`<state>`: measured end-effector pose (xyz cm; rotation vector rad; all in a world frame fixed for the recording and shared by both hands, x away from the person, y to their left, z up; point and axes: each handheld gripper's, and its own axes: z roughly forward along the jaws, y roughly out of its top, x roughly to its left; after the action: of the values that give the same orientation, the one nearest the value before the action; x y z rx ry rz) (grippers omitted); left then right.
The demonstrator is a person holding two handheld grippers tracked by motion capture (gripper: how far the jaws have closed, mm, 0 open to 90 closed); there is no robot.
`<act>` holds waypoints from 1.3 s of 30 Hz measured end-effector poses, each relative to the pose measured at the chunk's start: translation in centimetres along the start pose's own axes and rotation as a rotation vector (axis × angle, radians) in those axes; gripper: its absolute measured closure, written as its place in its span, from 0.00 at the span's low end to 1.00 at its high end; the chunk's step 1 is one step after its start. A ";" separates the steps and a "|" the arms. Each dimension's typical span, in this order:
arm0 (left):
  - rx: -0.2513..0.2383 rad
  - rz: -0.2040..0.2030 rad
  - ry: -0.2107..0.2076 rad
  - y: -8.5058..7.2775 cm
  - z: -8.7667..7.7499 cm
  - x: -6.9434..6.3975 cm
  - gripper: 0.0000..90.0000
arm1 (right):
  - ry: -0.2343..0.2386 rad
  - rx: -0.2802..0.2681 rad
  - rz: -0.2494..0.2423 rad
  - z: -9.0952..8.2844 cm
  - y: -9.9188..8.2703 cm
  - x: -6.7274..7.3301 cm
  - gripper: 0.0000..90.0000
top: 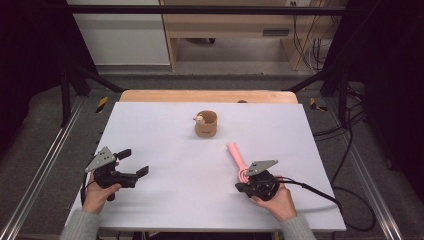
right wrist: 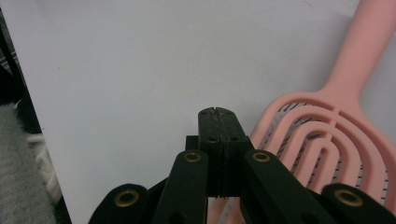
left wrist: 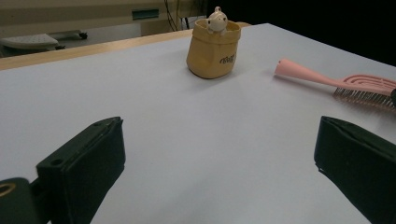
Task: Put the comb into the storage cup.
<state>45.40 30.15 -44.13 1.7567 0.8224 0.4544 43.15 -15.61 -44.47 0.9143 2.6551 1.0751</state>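
lying just beside the closed right tongs (right wrist: 218, 114), the pink hairbrush (right wrist: 322, 135); left tongs (left wrist: 219, 154) wide.

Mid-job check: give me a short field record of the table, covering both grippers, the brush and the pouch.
left gripper: jaws wide open, nothing between them, over bare sheet
right gripper: jaws shut together, holding nothing, beside the brush head
pink hairbrush: lying flat, bristles down, handle pointing away from the person
tan pouch: upright near the sheet's far middle, small toy figure peeking over its rim
white sheet: covers the table
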 end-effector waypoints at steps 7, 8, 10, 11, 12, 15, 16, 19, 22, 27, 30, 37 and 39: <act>0.003 0.001 -0.001 0.0 0.0 0.0 0.02 | -0.011 -0.006 0.030 -0.5 -0.5 -0.5 1.00; 0.003 0.001 -0.001 0.0 0.0 0.0 0.02 | -0.011 -0.006 0.030 -0.5 -0.5 -0.5 1.00; 0.003 0.002 -0.001 0.0 0.0 0.0 0.02 | -0.009 -0.005 0.032 -0.6 -0.6 -0.6 1.00; 0.003 0.002 -0.001 0.0 0.0 0.0 0.02 | -0.011 -0.005 0.035 -0.6 -0.6 -0.7 1.00; 0.002 0.002 -0.001 0.0 0.0 0.0 0.02 | -0.013 -0.004 0.037 -0.7 -0.7 -0.7 1.00; 0.004 0.001 -0.001 0.0 0.0 0.0 0.02 | -0.018 0.000 0.038 -0.8 -0.7 -0.7 1.00; 0.004 0.002 -0.001 0.0 0.0 0.0 0.02 | -0.016 0.002 0.038 -0.8 -0.8 -0.8 1.00; 0.003 0.002 0.000 0.0 0.0 0.0 0.02 | -0.016 0.002 0.040 -0.9 -0.9 -0.9 1.00; 0.005 0.002 0.000 0.0 0.0 0.0 0.02 | -0.020 0.004 0.054 -1.0 -1.0 -1.0 1.00; 0.005 0.002 0.001 0.0 0.0 0.0 0.02 | -0.026 0.009 0.068 -1.2 -1.3 -1.3 0.99; 0.004 0.002 0.001 0.0 0.0 0.0 0.02 | -0.028 0.011 0.075 -1.5 -1.5 -1.5 1.00; 0.005 0.003 0.002 0.0 0.0 0.0 0.02 | -0.038 0.017 0.087 -1.8 -1.7 -1.7 1.00; 0.006 0.003 0.001 0.0 0.0 0.0 0.02 | -0.037 0.017 0.095 -1.9 -1.8 -1.8 1.00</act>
<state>45.41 30.12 -44.18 1.7634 0.8230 0.4553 43.08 -18.78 -44.51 1.0630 2.6188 1.0460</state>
